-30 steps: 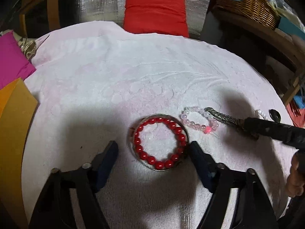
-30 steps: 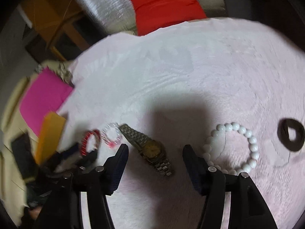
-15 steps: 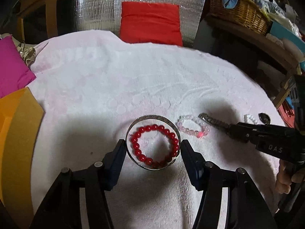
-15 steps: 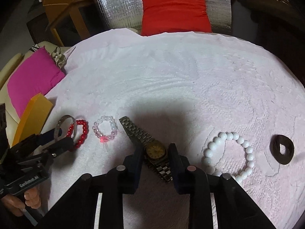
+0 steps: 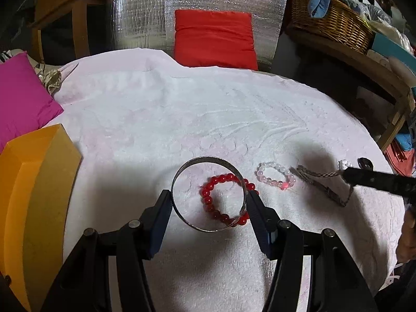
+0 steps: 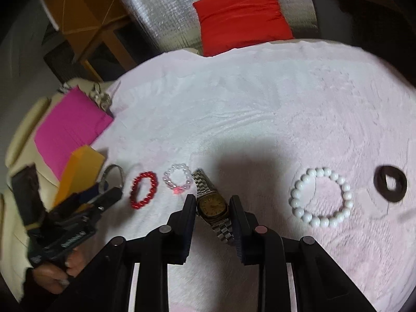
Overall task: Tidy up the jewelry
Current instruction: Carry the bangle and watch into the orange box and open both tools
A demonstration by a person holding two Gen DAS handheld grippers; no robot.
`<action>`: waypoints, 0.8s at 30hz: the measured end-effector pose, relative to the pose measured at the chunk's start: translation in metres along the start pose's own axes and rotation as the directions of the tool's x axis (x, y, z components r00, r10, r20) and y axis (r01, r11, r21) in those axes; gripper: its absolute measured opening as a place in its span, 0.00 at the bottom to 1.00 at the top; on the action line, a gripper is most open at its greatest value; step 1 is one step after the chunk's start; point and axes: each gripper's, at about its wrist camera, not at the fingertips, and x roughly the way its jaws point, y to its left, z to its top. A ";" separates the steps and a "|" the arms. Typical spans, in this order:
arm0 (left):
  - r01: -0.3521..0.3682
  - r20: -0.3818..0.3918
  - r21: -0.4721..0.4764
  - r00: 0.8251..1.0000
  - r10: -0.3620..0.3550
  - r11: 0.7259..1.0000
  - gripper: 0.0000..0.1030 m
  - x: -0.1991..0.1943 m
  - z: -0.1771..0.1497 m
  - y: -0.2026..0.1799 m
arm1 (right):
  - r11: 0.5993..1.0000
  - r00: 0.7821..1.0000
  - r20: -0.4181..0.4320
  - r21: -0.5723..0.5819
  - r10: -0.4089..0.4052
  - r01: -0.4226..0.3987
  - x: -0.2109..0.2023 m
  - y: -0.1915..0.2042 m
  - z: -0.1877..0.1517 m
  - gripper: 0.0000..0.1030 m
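Note:
My left gripper (image 5: 209, 202) is shut on a silver bangle (image 5: 182, 171) and holds it lifted above the red bead bracelet (image 5: 208, 184), which lies on the pale pink towel (image 5: 182, 109). My right gripper (image 6: 212, 205) is shut on the gold-faced watch (image 6: 212, 204) by its case. The watch band (image 5: 319, 184) hangs from it in the left wrist view. A small pink-white bead bracelet (image 6: 178, 178) lies between the red bracelet (image 6: 144, 189) and the watch. A white bead bracelet (image 6: 321, 197) and a dark ring-shaped piece (image 6: 390, 187) lie to the right.
An orange box (image 5: 33, 195) and a magenta cushion (image 5: 20, 98) sit at the towel's left edge. A red cushion (image 5: 213, 41) leans on silver foil behind. A wicker basket (image 5: 330, 28) stands on a shelf at the back right.
My left gripper has closed on the silver bangle and lifted it off the red bracelet. My right gripper has closed on the watch case and raised it.

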 end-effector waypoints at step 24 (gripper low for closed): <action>-0.001 0.027 0.015 1.000 0.001 1.000 0.58 -0.019 -0.004 -0.010 | 0.963 0.971 0.125 0.155 0.204 -0.222 -0.066 0.002 0.005 0.27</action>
